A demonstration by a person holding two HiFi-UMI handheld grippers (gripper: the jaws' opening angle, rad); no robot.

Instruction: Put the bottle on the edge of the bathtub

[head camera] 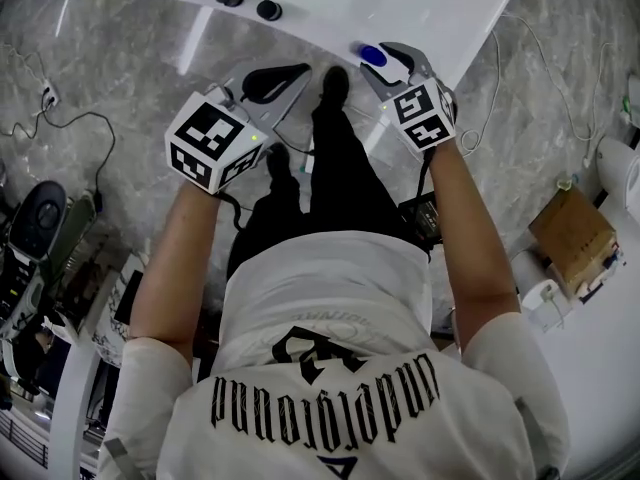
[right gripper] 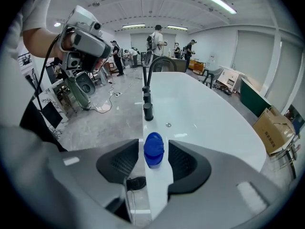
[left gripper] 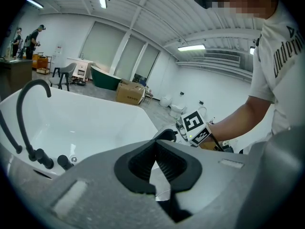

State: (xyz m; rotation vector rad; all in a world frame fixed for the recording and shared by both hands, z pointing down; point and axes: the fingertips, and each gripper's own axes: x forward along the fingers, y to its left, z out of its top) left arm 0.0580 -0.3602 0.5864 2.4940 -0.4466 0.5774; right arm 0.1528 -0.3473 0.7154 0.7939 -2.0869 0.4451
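Standing on bathtub edge (right gripper: 158,187): blue bottle (right gripper: 154,150) | between right claw (right gripper: 153,152) pads, untouched | claw wide apart

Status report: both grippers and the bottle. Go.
Left gripper shut, empty. Right gripper open, pads either side of blue bottle, not touching. Bottle upright on bathtub edge. Taps farther along the rim, clear.

Blue bottle (right gripper: 154,150) on white bathtub (right gripper: 209,113) rim, between parted jaws of right hand-held gripper (right gripper: 154,163), pads clear of it, black faucet (right gripper: 157,63) and knobs (right gripper: 148,111) farther along rim, cardboard box (right gripper: 274,128) at right.
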